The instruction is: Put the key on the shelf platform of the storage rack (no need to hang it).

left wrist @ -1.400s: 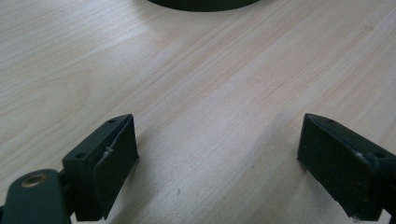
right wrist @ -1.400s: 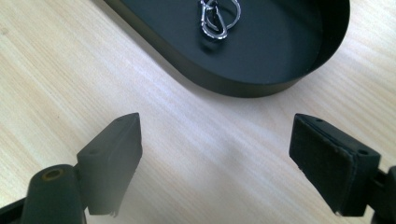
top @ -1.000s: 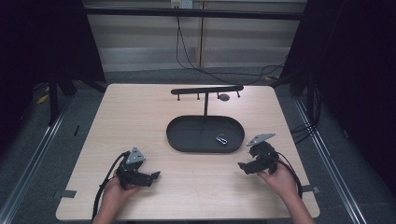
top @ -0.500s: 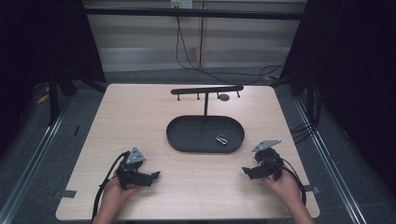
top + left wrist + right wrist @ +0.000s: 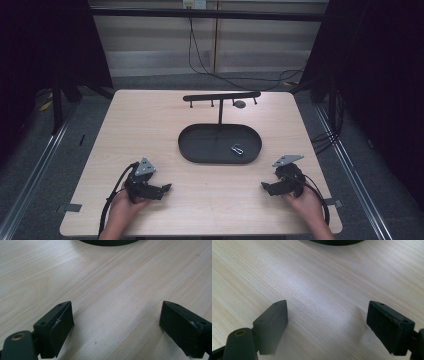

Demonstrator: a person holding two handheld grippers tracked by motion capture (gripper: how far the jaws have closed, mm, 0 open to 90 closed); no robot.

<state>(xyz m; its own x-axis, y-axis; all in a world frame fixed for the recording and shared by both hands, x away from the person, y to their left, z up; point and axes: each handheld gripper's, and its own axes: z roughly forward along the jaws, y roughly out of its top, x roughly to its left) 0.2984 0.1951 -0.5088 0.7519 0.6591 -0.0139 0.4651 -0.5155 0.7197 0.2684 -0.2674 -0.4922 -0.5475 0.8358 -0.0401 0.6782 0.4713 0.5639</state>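
Note:
A black oval tray [image 5: 200, 150] lies at the middle of the wooden table, with a small silver clip [image 5: 237, 149] in its right part. Behind it stands a black T-shaped rack [image 5: 221, 96] with short pegs and a round grey tag hanging from it. My left gripper [image 5: 166, 188] rests low at the front left, held by a hand. It is open [image 5: 116, 322], nothing between its jaws, bare wood under them. My right gripper [image 5: 264, 187] sits at the front right, also open [image 5: 327, 322] and empty. The tray's edge [image 5: 337, 242] shows at the top of the right gripper view.
The table's front edge [image 5: 200, 234] runs just below both hands. Cables trail from each gripper toward the person. Metal rails [image 5: 30, 170] and dark floor flank the table; a wall with hanging cables stands behind it.
The right gripper has moved back toward the front edge and slightly right, away from the tray. The left gripper has stayed in place.

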